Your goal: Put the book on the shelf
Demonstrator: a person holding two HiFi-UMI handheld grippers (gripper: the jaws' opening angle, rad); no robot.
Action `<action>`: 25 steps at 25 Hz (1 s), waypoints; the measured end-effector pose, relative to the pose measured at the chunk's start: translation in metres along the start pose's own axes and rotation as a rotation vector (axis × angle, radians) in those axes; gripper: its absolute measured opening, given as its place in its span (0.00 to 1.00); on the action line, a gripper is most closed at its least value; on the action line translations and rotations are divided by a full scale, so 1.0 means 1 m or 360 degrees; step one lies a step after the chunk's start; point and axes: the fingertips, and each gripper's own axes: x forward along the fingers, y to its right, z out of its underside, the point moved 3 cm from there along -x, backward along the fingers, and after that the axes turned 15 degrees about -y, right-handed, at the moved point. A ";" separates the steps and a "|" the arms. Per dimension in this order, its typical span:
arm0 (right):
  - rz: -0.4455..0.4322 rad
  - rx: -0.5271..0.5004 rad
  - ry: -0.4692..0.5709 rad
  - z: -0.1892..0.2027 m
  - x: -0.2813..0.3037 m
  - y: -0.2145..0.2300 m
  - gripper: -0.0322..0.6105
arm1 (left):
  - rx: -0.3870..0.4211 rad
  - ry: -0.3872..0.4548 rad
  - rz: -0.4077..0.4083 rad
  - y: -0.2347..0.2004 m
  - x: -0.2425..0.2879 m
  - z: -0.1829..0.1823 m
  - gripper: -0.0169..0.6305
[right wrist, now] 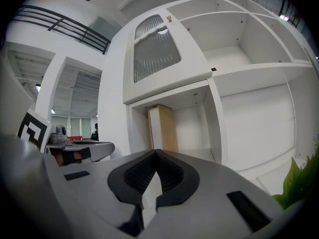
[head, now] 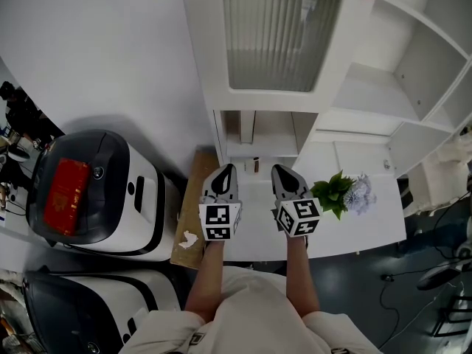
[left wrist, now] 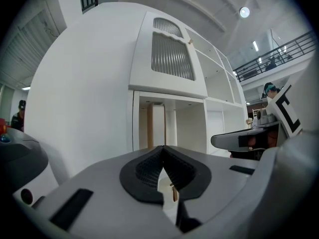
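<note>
With my left gripper (head: 229, 167) and right gripper (head: 277, 167) both closed on nothing, the book (right wrist: 163, 128) stands upright, unsupported, in the lower compartment of the shelf (head: 354, 87), so I judge any nudge could topple it.

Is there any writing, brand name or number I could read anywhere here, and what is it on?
None can be read.
The red flat packet on the dark-lidded white machine: any print is too blurred to read.
The cube on the left gripper and the cube on the right gripper: black-and-white square patterns, not letters.
</note>
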 end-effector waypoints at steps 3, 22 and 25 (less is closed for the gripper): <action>0.0005 -0.0019 0.0012 -0.001 -0.001 -0.001 0.09 | -0.0002 0.0005 0.0009 0.001 0.000 0.001 0.05; -0.0009 -0.0071 0.0027 -0.012 -0.003 -0.004 0.09 | 0.0010 0.0000 0.0027 0.001 0.001 0.000 0.05; -0.0002 -0.0068 0.0029 -0.010 -0.003 -0.003 0.09 | 0.0009 0.0009 0.0030 0.001 0.002 0.000 0.05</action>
